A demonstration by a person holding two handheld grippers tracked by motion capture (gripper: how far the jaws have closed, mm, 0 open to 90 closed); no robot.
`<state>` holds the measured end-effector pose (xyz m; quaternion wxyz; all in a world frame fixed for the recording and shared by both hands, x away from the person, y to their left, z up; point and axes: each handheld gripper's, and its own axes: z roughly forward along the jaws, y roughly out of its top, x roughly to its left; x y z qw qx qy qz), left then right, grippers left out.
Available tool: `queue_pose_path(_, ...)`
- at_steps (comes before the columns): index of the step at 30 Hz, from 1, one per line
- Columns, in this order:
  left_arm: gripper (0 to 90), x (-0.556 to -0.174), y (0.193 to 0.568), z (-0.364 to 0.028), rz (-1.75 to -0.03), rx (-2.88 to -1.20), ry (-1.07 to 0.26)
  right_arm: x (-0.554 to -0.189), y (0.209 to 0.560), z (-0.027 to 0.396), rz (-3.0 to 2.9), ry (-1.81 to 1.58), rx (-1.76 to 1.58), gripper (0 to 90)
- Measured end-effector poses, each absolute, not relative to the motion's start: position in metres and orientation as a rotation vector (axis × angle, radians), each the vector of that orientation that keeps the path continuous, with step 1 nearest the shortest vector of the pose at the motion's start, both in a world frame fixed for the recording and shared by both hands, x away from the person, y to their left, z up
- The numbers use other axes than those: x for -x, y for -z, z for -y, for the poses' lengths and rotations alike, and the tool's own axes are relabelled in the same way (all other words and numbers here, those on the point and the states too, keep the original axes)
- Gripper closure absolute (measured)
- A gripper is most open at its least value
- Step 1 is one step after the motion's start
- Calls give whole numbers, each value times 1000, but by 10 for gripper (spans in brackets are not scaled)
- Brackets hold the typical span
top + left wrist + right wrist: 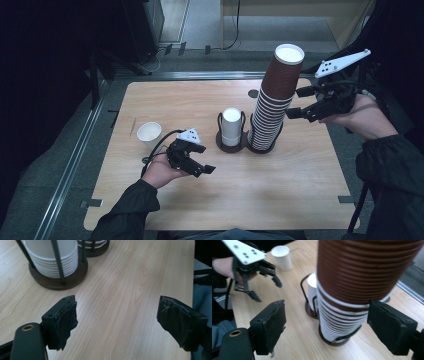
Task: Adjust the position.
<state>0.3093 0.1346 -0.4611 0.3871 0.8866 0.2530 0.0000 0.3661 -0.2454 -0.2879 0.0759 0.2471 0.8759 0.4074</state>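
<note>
We note a pale wooden desk (300, 180) with rounded corners, grey floor around it; on it, right of centre, a tall stack of brown paper cups (275, 100) with white rims leans slightly, its foot seated in a dark round holder (260, 148) with wire uprights; joined just to the left, a second holder (230, 145) carries a short stack of white cups (231, 126); a single white cup (149, 133) stands upright well apart, toward the desk's left edge; our right gripper (295, 103) is raised beside the upper part of the brown stack, pointing at it from the right; in the right gripper view its jaws stand wide on either side of the stack (352, 285), one clear of it and the other against its edge where we cannot tell contact, nothing clamped; our left gripper (202, 169) is held low over the near-left desk, aimed toward the centre; in the left gripper view its jaws stand about half apart with bare wood (120, 302) between them, holding nothing, the white stack (52, 257) just ahead.
</note>
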Motion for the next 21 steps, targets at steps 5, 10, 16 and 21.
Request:
queue_pose_path(5, 162, -309, 462, -134, -635, -2268, 1, -376, 280, 246, -2616, -1190, -762, 147)
queue_pose_path(10, 163, -308, 462, -133, -633, -2269, 1, -385, 271, 245, -2594, -1210, -765, 141)
queue_pose_path(16, 162, -306, 461, -131, -600, -2281, 4, -396, 259, 239, -2577, -1268, -773, 137)
queue_pose_path(21, 162, -305, 461, -130, -595, -2292, 6, -405, 250, 229, -2569, -1255, -772, 135)
